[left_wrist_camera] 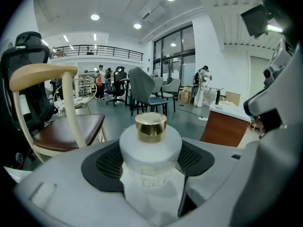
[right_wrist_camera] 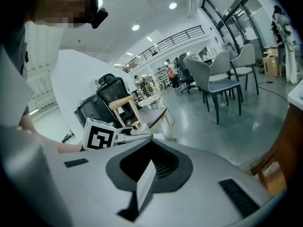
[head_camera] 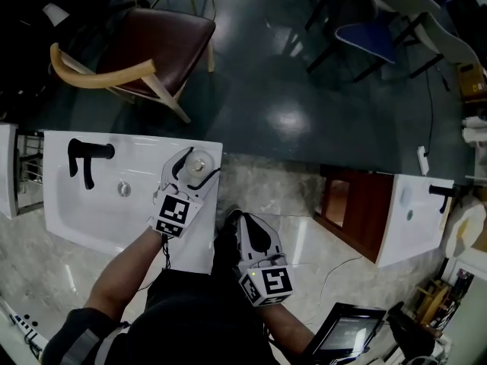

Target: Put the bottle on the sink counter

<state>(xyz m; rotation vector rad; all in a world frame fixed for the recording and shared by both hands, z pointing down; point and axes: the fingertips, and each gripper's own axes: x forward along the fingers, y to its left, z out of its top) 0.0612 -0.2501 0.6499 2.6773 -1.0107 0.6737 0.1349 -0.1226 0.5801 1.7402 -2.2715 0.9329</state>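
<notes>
A frosted white bottle (head_camera: 199,161) with a gold cap stands at the far right corner of the white sink counter (head_camera: 196,238). My left gripper (head_camera: 192,167) is shut on it from the near side. In the left gripper view the bottle (left_wrist_camera: 150,145) fills the gap between the jaws of that gripper (left_wrist_camera: 151,176), gold cap up. My right gripper (head_camera: 247,226) hangs near my body, off the counter's right edge, shut and empty. In the right gripper view, past the closed right gripper (right_wrist_camera: 144,181), the left gripper's marker cube (right_wrist_camera: 100,135) and the bottle's cap (right_wrist_camera: 136,125) show.
A black faucet (head_camera: 85,158) and the basin drain (head_camera: 124,189) lie left of the bottle. A wooden chair (head_camera: 137,52) with a brown seat stands beyond the counter. To the right are a brown cabinet (head_camera: 356,211) and a second sink (head_camera: 415,211).
</notes>
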